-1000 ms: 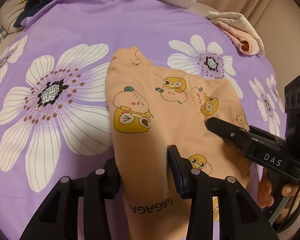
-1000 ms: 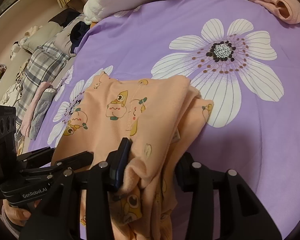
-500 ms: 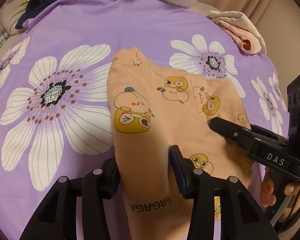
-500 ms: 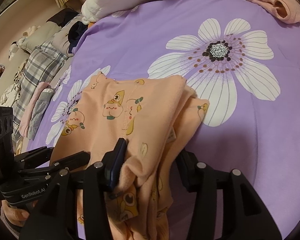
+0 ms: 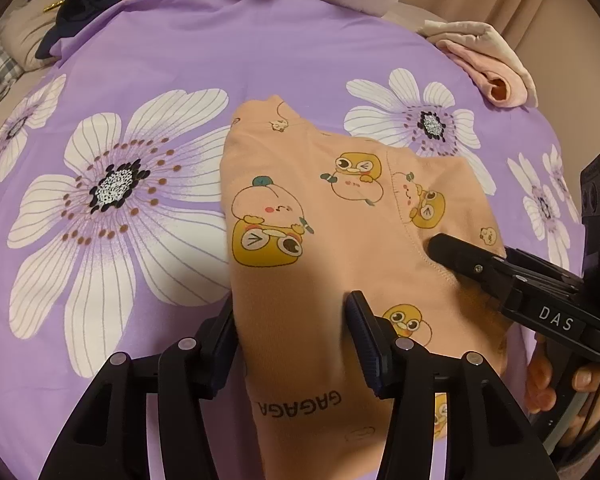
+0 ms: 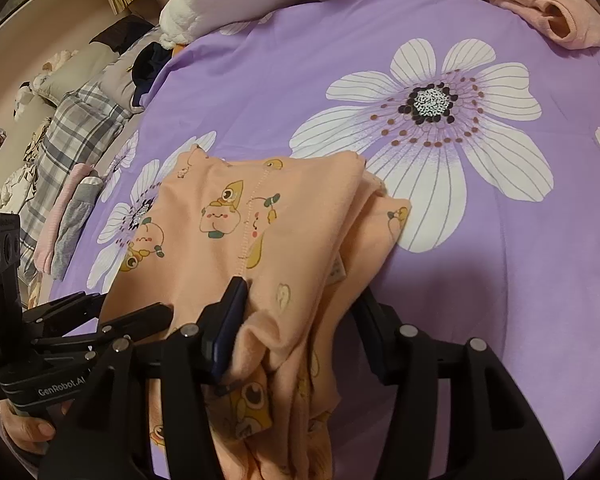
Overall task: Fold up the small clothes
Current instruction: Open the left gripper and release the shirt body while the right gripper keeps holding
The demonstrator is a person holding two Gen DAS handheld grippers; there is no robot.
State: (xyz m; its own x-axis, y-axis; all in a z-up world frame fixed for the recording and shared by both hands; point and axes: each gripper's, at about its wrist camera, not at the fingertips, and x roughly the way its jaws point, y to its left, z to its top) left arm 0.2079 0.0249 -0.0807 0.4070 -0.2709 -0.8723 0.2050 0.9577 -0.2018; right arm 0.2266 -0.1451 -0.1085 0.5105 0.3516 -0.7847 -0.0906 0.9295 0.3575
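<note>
Fingers of the left gripper (image 5: 292,340) are seen straddling the near left edge of the peach garment (image 5: 340,232), and its jaws are opening, with cloth between them; whether the pads still press on it cannot be told. The right gripper (image 6: 300,328) is likewise opening, a bunched ridge of the same garment lying between its jaws, the left pad touching the fabric and the right one standing off behind the cloth.

The garment is laid on the purple flowered bedspread (image 5: 140,80), between the two large white flowers nearest to it. It has been brought into a compact, layered shape: several thicknesses are stacked along its right side in the right wrist view, and a stitched seam runs down the upper layer. A fold is judged to have just been laid and to be in the course of release.

What is left appears to be a smoothing of the bunched near edge and perhaps one further fold. A pink garment (image 5: 496,76) is seen beyond the peach one, at the far edge of the bedspread, loosely rolled; whether it awaits folding cannot be told.
</note>
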